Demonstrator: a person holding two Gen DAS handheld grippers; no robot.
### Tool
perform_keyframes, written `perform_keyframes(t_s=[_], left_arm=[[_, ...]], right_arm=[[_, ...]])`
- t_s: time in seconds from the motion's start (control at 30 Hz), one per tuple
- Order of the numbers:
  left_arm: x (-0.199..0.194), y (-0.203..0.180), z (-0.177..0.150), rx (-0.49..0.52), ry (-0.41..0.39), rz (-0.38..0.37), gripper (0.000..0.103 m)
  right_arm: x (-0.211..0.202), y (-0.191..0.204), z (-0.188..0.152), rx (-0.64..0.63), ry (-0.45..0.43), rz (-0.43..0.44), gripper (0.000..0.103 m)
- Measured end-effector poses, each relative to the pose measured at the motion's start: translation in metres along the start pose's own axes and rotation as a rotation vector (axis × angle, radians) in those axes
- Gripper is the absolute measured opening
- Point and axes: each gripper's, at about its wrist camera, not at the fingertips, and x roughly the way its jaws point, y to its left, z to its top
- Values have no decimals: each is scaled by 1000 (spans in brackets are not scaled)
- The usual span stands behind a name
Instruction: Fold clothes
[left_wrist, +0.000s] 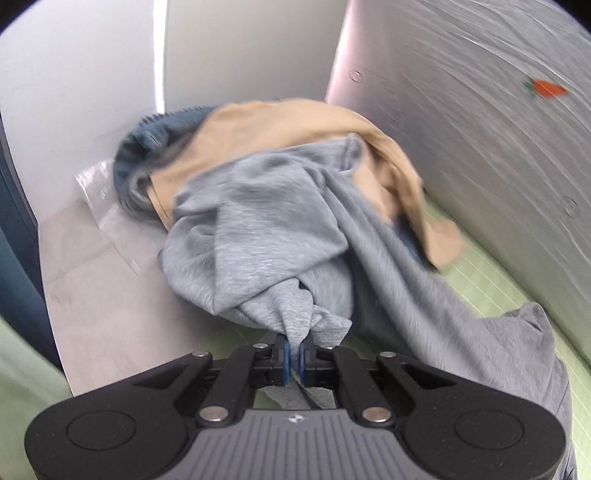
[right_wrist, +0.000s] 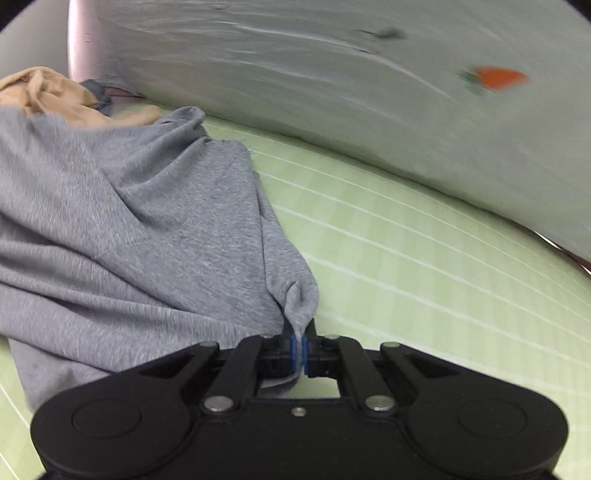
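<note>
A heather-grey garment (left_wrist: 266, 229) lies bunched over a green lined mat (left_wrist: 491, 284). My left gripper (left_wrist: 293, 360) is shut on a pinched corner of it, the cloth rising in a twisted fold from the blue pads. In the right wrist view the same grey garment (right_wrist: 140, 229) spreads to the left over the mat (right_wrist: 424, 258). My right gripper (right_wrist: 298, 350) is shut on another pinched corner of it. Behind the grey garment lies a tan garment (left_wrist: 295, 129) and a dark blue knitted one (left_wrist: 155, 147).
A pale padded wall with an orange carrot print (right_wrist: 495, 79) runs along the mat's far side. A white board (left_wrist: 110, 295) and a clear plastic bag (left_wrist: 107, 210) lie left of the pile. The tan garment (right_wrist: 44, 96) shows far left.
</note>
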Motion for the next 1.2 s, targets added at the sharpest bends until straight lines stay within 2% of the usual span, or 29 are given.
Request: perform_keyframes(t_s=[0.07, 0.2, 0.33, 0.4, 0.47, 0.5, 0.57, 0.67, 0.7, 0.77, 0.83, 0.87, 0.93, 1.0, 1.1, 1.2], left_arm=[[-12, -26, -31, 24, 36, -45, 5], [-33, -93, -110, 151, 132, -154, 6], [-52, -145, -185, 237, 229, -264, 13], [-63, -159, -208, 285, 254, -316, 19], [-73, -166, -220, 311, 245, -327, 32], [-79, -169, -226, 323, 240, -331, 35], [-85, -166, -227, 309, 220, -303, 44], [-83, -148, -215, 234, 201, -247, 56], [-81, -140, -211, 206, 196, -220, 56], [-75, -126, -202, 157, 193, -151, 56], [-65, -108, -194, 124, 199, -90, 56], [-59, -102, -190, 120, 206, -70, 57], [-47, -90, -183, 111, 221, -31, 57], [-35, -83, -175, 107, 231, -15, 57], [-18, -80, -167, 103, 251, -8, 62], [-5, -83, -161, 137, 265, -4, 65]], right_arm=[[-15, -44, -31, 54, 26, -58, 3], [-43, -138, -92, 153, 74, -204, 3], [-65, -229, -153, 255, 134, -381, 3], [-72, -268, -179, 296, 165, -450, 4], [-79, -297, -205, 343, 183, -485, 4], [-83, -305, -214, 361, 187, -492, 4], [-93, -316, -228, 389, 186, -494, 5], [-99, -321, -240, 439, 167, -466, 8], [-98, -322, -238, 455, 162, -458, 9], [-99, -321, -236, 501, 149, -440, 18], [-105, -317, -237, 567, 119, -419, 41], [-108, -315, -237, 600, 100, -412, 46], [-108, -311, -235, 641, 81, -399, 63], [-102, -309, -231, 660, 83, -400, 72], [-93, -307, -222, 652, 103, -419, 74], [-92, -303, -213, 671, 85, -435, 77]])
